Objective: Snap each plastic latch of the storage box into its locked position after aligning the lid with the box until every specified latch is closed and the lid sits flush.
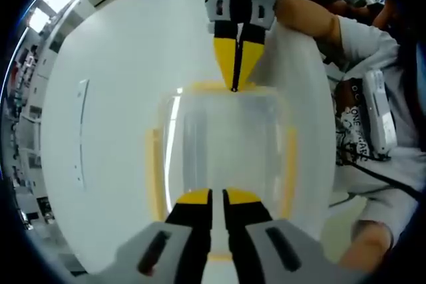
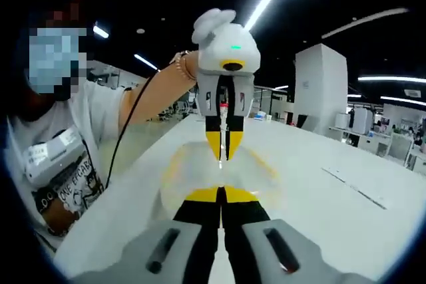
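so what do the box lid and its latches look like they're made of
The box lid looks like clear, glossy plastic: the white table shows through it and light streaks glare off it. The latches look like opaque yellow plastic, apparently matte, though blur leaves the finish uncertain.

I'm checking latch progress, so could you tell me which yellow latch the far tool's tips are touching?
The latch on the box's far edge, under the right tool; the side latches stand untouched.
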Motion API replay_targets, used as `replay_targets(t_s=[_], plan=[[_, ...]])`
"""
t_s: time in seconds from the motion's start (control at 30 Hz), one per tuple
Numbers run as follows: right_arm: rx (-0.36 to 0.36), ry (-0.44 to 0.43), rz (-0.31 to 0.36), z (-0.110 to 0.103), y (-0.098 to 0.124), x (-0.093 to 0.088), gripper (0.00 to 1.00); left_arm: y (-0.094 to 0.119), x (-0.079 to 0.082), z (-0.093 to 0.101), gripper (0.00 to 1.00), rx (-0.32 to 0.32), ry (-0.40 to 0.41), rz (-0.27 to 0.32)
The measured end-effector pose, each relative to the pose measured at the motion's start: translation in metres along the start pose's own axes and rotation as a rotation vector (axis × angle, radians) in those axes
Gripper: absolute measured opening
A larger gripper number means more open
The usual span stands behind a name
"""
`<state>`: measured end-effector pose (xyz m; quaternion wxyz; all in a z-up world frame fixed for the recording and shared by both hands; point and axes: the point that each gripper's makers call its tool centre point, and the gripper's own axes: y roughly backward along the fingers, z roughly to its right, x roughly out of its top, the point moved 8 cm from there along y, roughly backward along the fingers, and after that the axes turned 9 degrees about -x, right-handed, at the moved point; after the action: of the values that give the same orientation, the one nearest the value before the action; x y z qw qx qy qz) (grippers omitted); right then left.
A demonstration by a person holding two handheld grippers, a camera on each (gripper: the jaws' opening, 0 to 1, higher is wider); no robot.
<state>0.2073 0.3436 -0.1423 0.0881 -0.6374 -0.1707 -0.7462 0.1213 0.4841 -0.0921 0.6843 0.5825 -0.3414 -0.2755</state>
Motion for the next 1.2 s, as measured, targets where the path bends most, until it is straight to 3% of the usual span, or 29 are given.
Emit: replay_targets(t_s=[0.17, 0.47, 0.83, 1.2], plan=[[-0.062, -0.006, -0.03, 0.009, 0.012, -0.004, 0.0, 0.0, -0.001, 0.001, 0.06, 0.004, -0.008, 0.026], [-0.035, -0.016, -0.112, 0.012, 0.009, -0.019, 0.0, 0.003, -0.001, -0.004, 0.05, 0.001, -0.007, 0.049], [-0.025, -0.057, -0.084, 0.013, 0.012, -0.02, 0.0, 0.005, 0.0, -0.006, 0.05, 0.003, -0.008, 0.048], [-0.033, -0.059, -0.104, 0.017, 0.013, -0.02, 0.0, 0.005, 0.0, -0.006, 0.05, 0.006, -0.007, 0.053]])
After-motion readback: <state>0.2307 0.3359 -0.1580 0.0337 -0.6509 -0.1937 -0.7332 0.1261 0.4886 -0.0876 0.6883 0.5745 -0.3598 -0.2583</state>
